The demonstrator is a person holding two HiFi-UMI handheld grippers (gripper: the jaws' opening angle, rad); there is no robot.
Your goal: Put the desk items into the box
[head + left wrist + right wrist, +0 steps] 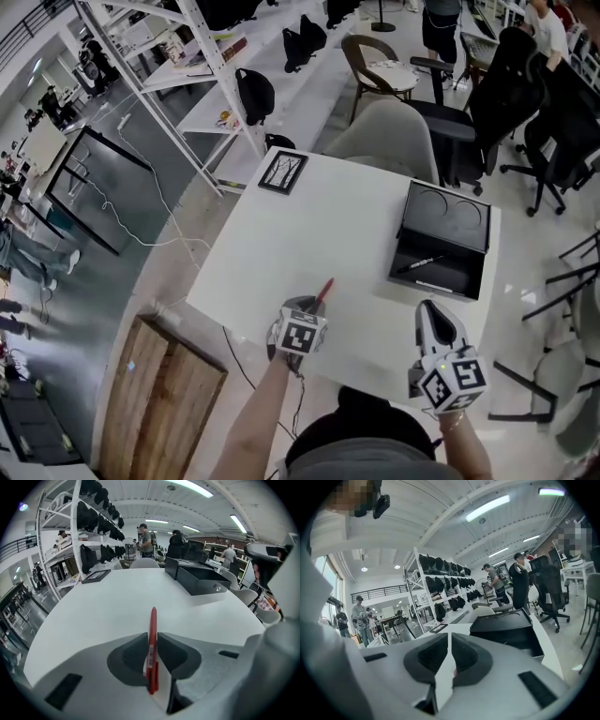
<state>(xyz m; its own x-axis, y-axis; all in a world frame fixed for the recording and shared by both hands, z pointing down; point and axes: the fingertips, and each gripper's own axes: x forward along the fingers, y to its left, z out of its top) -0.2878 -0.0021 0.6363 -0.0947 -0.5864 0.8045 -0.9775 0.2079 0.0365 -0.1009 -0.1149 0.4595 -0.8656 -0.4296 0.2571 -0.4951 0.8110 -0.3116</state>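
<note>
A red pen (324, 289) stands up off the white table (319, 225) near its front edge, gripped between the pads of my left gripper (314, 307). In the left gripper view the red pen (153, 620) runs straight out between the two jaws of the left gripper (152, 637), which press on both its sides. An open black box (397, 258) sits at the table's right side with its lid raised; a black pen (419, 265) lies inside. My right gripper (430, 309) hovers in front of the box with nothing in it, and in its own view the right gripper (450, 644) has its jaws together.
A black picture frame (283, 172) lies at the table's far left corner. A grey chair (384, 131) stands behind the table and black office chairs (506, 84) further back right. A wooden cabinet (159, 394) sits on the floor at the left.
</note>
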